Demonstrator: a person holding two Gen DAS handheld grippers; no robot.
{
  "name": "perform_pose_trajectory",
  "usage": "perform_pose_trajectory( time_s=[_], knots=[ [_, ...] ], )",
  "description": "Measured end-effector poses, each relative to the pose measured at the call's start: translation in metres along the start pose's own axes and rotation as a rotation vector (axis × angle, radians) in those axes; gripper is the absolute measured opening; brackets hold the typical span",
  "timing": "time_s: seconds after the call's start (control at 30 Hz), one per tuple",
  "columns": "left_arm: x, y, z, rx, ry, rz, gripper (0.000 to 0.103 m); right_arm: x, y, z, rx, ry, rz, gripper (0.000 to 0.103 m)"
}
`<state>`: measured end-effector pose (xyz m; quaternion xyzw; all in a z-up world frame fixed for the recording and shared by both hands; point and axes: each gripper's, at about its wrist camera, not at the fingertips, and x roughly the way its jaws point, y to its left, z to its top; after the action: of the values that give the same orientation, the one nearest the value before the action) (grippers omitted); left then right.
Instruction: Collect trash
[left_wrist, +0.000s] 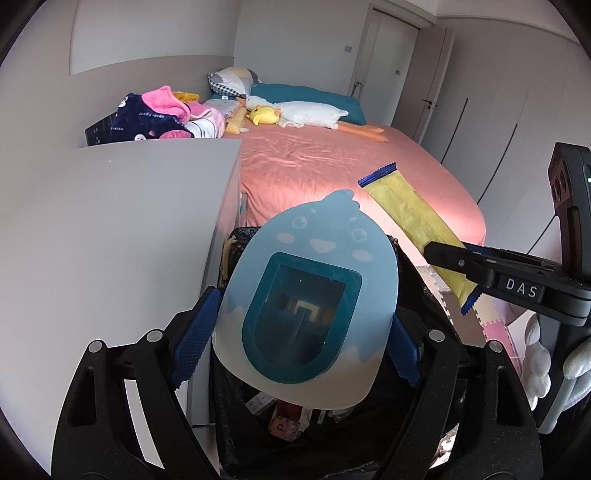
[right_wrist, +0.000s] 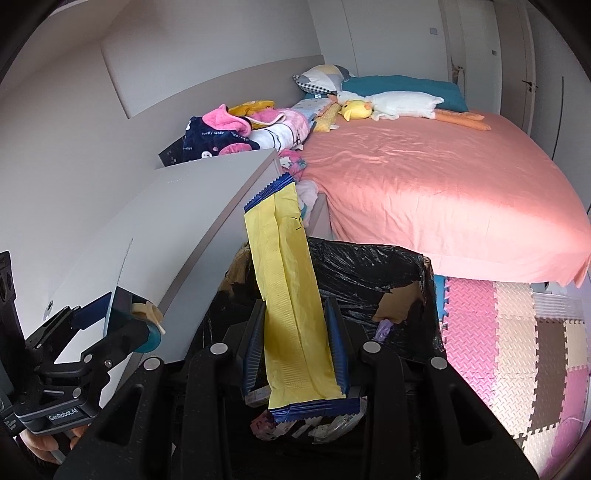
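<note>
blue pads of the left gripper (left_wrist: 301, 338) pinch a blue penguin-shaped card (left_wrist: 314, 266) by its edges, above the bin (right_wrist: 424, 295) lined with a black bag. the right gripper (right_wrist: 295, 354) clamps a long yellow wrapper (right_wrist: 288, 280) over the same bin, beside the pink bed (right_wrist: 443, 192).

A long yellow wrapper (right_wrist: 291, 295) with blue crimped ends and a blue penguin-shaped card (left_wrist: 306, 295) hang above the black-lined bin (right_wrist: 399, 273).

A wide bed with a salmon-pink sheet (right_wrist: 443, 184) carries a long white plush goose (right_wrist: 402, 103), a small yellow plush duck (right_wrist: 356, 109) and a teal pillow (right_wrist: 402, 85). A heap of pink and navy fleece clothing (right_wrist: 236, 129) lies behind a pale grey cabinet top (left_wrist: 110, 240). Pink, cream and brown foam puzzle mats (right_wrist: 517, 343) cover the floor.
</note>
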<state>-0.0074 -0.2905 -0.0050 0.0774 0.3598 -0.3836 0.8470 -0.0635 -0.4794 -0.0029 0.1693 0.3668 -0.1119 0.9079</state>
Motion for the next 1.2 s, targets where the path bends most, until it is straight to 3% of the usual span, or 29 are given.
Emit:
perform_pose_trajectory(
  time_s=[0.03, 0.07, 0.1, 0.13, 0.77, 1.2],
  knots=[
    [0.003, -0.001, 0.0, 0.007, 0.016, -0.005, 0.085, -0.002, -0.003, 0.001, 0.014, -0.005, -0.005, 0.046],
    [0.004, -0.001, 0.001, 0.01, 0.018, 0.011, 0.09, -0.003, -0.005, 0.002, 0.026, -0.009, -0.01, 0.072],
    [0.003, -0.001, 0.001, 0.014, 0.007, 0.044, 0.097, -0.006, -0.009, 0.004, 0.045, -0.022, -0.021, 0.082],
    [0.003, -0.001, 0.001, 0.017, 0.002, 0.065, 0.097, -0.008, -0.01, 0.005, 0.054, -0.039, -0.031, 0.086],
    [0.004, 0.008, -0.001, 0.004, 0.007, 0.072, 0.097, -0.013, -0.011, 0.007, 0.041, -0.056, -0.042, 0.086],
    [-0.005, 0.005, -0.004, 0.027, -0.05, 0.074, 0.097, -0.011, -0.006, 0.002, 0.027, -0.047, -0.038, 0.086]
  ],
)
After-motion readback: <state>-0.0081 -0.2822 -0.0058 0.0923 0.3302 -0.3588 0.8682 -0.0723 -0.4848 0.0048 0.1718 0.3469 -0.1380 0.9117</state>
